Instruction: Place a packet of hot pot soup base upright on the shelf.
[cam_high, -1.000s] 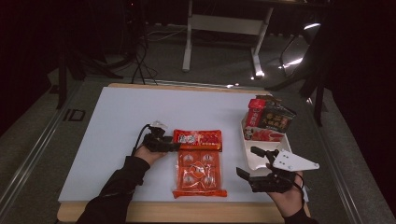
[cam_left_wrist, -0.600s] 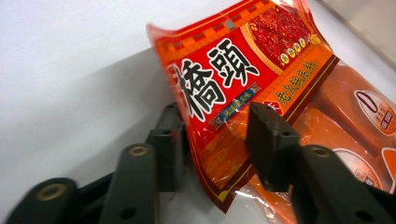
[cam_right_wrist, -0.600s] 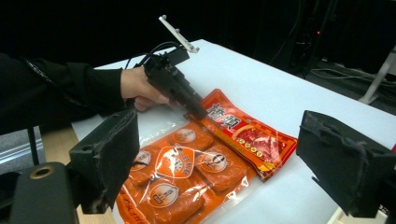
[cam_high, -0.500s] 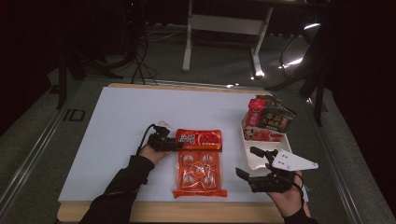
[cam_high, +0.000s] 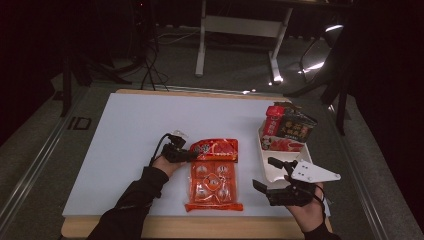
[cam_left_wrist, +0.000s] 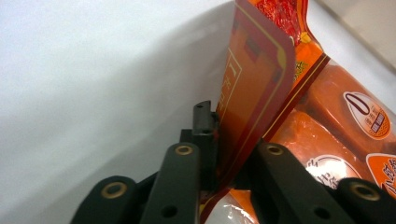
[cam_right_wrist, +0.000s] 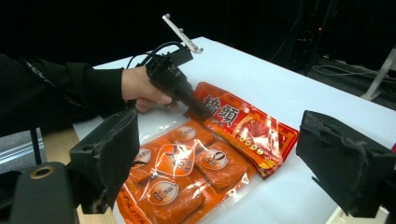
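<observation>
grip made on the snack pack, lift not yet begun

high view: i am seeing the left gripper (cam_high: 192, 155) sitting at the upper left corner of the orange snack pack (cam_high: 214, 175), which is lying flat near the middle of the white table (cam_high: 120, 135). the right gripper (cam_high: 276, 176) is hovering apart from the pack, just in front of the white tray (cam_high: 266, 167) of other packets.

left gripper view: the jaws have just been closing, and they are now pinching the pack's top flap (cam_left_wrist: 254, 84), which is standing up between the pads. so i am judging the grasp as done.

right gripper view: the right jaws are standing wide with nothing between them, looking across at the pack (cam_right_wrist: 196, 158) and the left gripper (cam_right_wrist: 198, 112) on its corner.

what is left, as i am reading it: the pack is resting on the table, so the lift and the carry, probably toward the tray, are both outstanding.
</observation>
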